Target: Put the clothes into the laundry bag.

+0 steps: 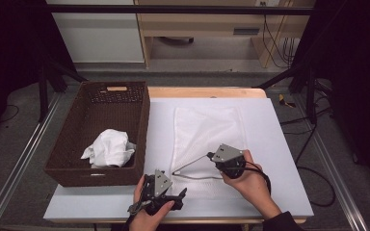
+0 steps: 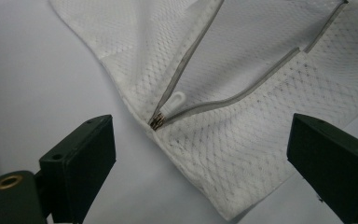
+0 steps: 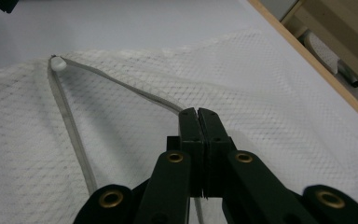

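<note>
Mesh bag (image 1: 207, 139): white netting, lies flat on the white table top (image 1: 279, 192), centre of the high view, its near end toward the lower edge of the frame.
Zipper (image 2: 223, 95): grey tape, parted into a V; in the left gripper view the two sides meet at the slider (image 2: 157, 122), centre of the frame, with a white pull tab (image 2: 175, 100) just above it.
Right gripper (image 1: 211, 156): lower centre-right of the high view, held in the person's right hand (image 1: 250, 180). Jaws pressed together on the upper zipper edge of the bag; in the right gripper view the tape runs from the upper left of the frame straight into the closed jaws at centre, and the netting rises toward them.
Left gripper (image 1: 180, 193): lower centre of the high view, held in the left hand (image 1: 149, 214), just beside the bag's near left corner. Jaws stand wide apart at lower left and lower right of the left gripper view, holding nothing; slider lies beyond them, untouched.
Basket (image 1: 65, 149): dark woven, left of the high view, touching the table top's left part.
Cloth (image 1: 108, 148): white, crumpled, inside the basket's near end.
</note>
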Demonstrator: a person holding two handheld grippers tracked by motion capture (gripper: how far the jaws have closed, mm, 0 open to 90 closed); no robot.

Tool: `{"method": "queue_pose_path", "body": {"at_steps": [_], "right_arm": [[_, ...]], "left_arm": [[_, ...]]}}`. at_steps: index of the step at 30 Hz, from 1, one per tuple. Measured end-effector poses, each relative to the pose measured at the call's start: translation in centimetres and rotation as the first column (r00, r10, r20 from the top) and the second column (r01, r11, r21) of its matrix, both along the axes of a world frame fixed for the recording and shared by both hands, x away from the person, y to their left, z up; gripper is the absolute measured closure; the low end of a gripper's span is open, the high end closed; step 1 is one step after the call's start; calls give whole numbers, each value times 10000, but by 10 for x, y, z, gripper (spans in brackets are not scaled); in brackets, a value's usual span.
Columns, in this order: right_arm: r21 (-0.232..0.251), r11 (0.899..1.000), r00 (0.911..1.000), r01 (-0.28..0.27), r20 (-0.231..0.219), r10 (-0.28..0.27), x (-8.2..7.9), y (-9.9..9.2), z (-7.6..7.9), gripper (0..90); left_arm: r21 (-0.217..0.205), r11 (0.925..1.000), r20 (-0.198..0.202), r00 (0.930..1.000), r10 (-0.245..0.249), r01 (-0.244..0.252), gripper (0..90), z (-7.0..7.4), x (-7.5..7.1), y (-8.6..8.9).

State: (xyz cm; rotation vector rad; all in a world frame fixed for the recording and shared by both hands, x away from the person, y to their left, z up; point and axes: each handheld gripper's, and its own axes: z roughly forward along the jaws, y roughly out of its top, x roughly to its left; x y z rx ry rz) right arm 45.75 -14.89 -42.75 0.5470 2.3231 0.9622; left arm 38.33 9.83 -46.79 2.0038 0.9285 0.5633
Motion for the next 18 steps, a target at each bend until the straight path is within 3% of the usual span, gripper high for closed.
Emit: {"method": "queue_pose_path", "body": {"at_steps": [10,18], "right_arm": [[21,10000,9987,52,507,-53,4,1,18,899],[115,9999,9980,40,633,-47,7,3,28,898]], "left_arm": [[-159,9999,45,10000,22,-21,89,5,-3,1],[-222,9997,92,10000,-37,39,93,12,-5,4]]}}
